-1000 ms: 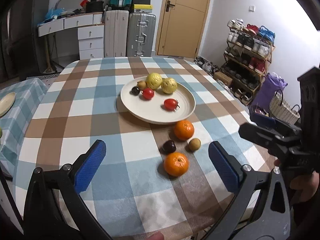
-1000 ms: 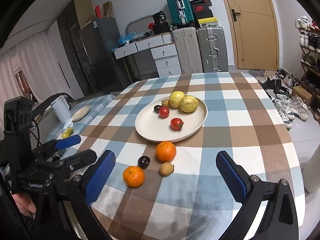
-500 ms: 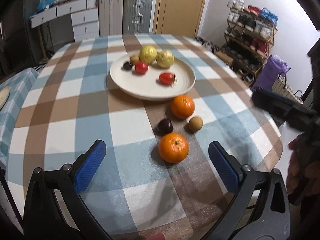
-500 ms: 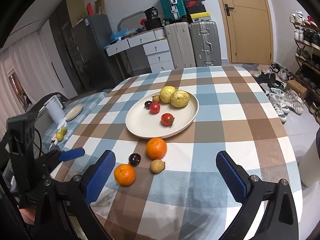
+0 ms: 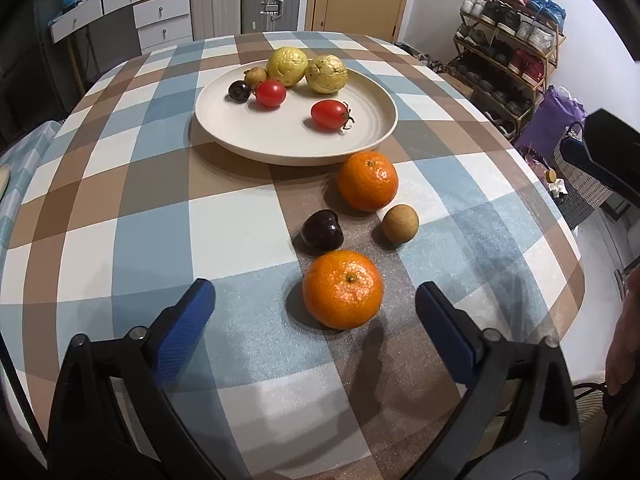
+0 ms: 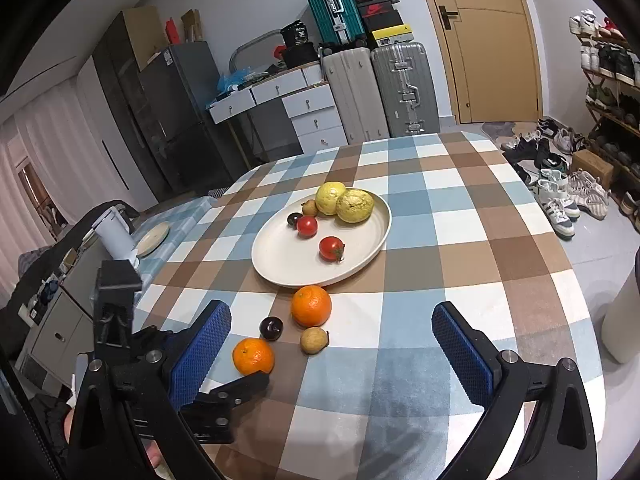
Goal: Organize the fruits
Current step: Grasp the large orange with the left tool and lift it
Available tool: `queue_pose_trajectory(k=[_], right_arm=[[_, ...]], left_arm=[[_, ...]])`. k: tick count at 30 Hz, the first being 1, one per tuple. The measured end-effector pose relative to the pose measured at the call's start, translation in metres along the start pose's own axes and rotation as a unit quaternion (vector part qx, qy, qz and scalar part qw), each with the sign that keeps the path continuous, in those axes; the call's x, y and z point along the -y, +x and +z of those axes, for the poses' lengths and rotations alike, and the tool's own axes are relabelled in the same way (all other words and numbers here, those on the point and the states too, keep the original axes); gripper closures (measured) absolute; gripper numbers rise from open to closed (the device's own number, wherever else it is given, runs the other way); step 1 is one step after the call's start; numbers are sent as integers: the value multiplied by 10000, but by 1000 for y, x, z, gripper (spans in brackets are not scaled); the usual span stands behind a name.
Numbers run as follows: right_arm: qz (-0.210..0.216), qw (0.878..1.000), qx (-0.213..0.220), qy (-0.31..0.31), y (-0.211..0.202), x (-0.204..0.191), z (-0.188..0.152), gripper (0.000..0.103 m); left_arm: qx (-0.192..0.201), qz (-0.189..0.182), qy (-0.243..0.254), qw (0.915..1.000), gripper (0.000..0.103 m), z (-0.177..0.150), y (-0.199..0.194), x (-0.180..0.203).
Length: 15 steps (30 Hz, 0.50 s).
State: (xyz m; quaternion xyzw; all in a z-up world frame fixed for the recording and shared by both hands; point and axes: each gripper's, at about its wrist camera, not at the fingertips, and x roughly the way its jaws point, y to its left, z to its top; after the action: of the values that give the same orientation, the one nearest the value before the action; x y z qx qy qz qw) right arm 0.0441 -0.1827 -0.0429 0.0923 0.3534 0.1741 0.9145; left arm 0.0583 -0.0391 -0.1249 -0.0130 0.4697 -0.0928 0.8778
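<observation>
Through the left wrist camera, the left gripper (image 5: 316,312) is seen angled down over the round table covered in a blue, brown and white checked cloth (image 5: 132,200). Its jaws are spread wide but have just been closing a little; the near round orange mandarin (image 5: 342,289) is framed between the blue-padded fingers (image 5: 182,326), with neither pad touching it. Just behind it a dark purple plum-like fruit (image 5: 322,230) and a small tan-brown round fruit (image 5: 400,224) are laid side by side, and a second orange mandarin (image 5: 368,181) is set close to the rim of the cream round plate (image 5: 372,120). On the plate two red tomatoes, two knobbly yellow fruits, a small brown fruit and a small dark one are gathered.

Through the right wrist camera, the right gripper (image 6: 332,354) is held above the near table edge with its jaws released and nothing between them. The left gripper's black frame (image 6: 120,320) is seen at lower left, with the near mandarin (image 6: 254,356) just beyond one of its black fingers. The same loose fruits are grouped in front of the plate (image 6: 280,264).
</observation>
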Motion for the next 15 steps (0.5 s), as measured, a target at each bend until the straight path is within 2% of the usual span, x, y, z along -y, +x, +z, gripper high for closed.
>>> queue_pose_trajectory(k=[3,7,9,15], right_arm=[[36,10000,5,-16,-1,-1,0,0],[65,10000,5,-38,-1,-2,0,0],[66,10000,3,-43,-1,-2,0,0],[71,10000,-8,-12,-1,-2,0,0]], left_arm=[[-44,-102,21,9999,36,1,2,1],[-94,-360,45,9993,57,1,3,3],[-70,-393,87,9992,63,-1,1,4],[-4,-437,82,9990,65,-2,-5,4]])
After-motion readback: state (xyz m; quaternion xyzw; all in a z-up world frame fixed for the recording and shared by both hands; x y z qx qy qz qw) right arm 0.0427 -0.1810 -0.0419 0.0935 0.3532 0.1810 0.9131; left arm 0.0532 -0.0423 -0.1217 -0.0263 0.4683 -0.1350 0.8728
